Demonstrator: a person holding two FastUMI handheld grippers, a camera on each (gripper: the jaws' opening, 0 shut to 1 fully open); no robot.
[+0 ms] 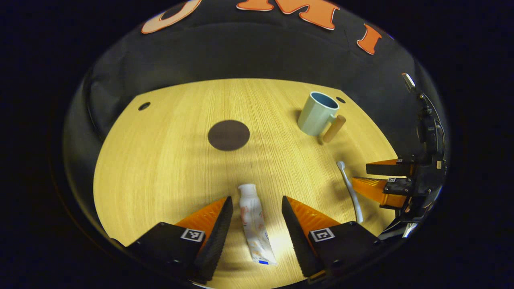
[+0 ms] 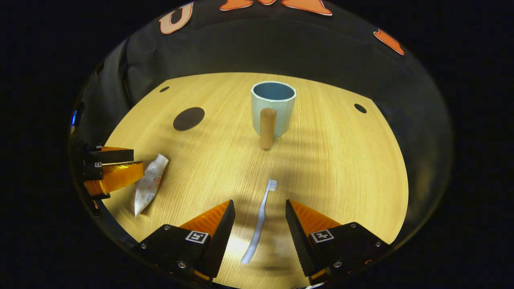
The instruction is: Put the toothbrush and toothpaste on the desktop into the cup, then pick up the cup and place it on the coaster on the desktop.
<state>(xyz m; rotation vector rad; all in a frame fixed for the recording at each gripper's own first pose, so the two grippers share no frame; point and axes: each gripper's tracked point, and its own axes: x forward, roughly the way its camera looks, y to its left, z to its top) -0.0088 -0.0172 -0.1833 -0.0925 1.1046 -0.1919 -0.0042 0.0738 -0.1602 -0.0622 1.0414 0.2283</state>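
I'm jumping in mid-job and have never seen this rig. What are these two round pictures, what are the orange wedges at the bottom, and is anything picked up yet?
Each picture comes from a camera riding on a hand-held claw, looking forward along its two orange-and-black fingers. In the left gripper view, the left claw is open, its fingers either side of the toothpaste, which lies flat on the wooden desktop. In the right gripper view, the right claw is open, its fingers either side of the toothbrush, also lying flat. Each view also shows the other claw off at its edge. Farther back stand the pale blue cup with a wooden handle, empty as far as its visible inside shows, and the dark round coaster. Nothing is held yet.
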